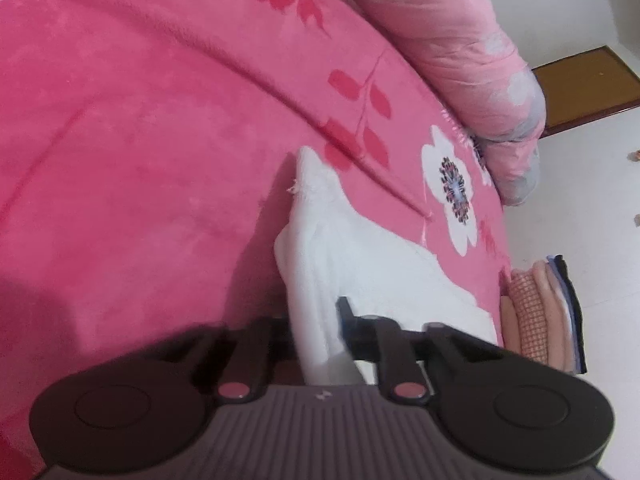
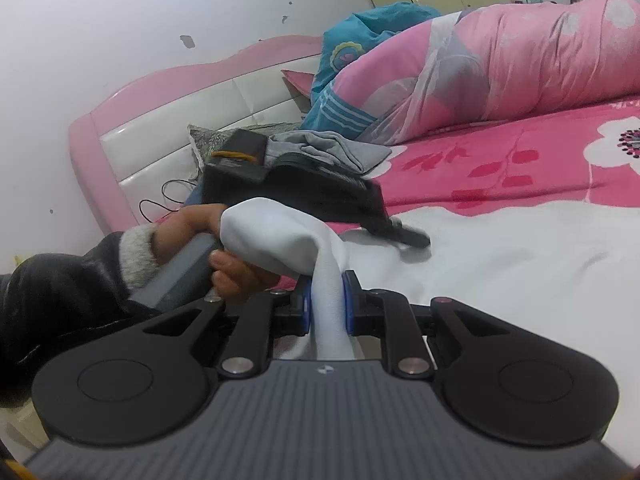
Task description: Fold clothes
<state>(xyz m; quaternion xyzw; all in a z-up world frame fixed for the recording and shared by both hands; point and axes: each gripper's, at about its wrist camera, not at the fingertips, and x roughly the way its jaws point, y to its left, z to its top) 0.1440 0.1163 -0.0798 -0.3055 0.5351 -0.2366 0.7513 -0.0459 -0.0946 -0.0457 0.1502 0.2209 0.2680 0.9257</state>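
Gripping white cloth (image 1: 360, 272) w/ both grippers: left gripper (image 1: 316, 316) clenched on a bunched fold, right gripper (image 2: 326, 300) pinching a strip betw. blue pads (image 2: 347, 304). Cloth lies on pink blanket (image 1: 140, 140) nr bed's edge, rest spread flat. Hand (image 2: 224, 256) holds left tool. Quilt (image 2: 520, 64) along far side; folded stack (image 1: 540, 312) past edge.

Pink quilt (image 2: 520, 60); blue pillow (image 2: 360, 60)
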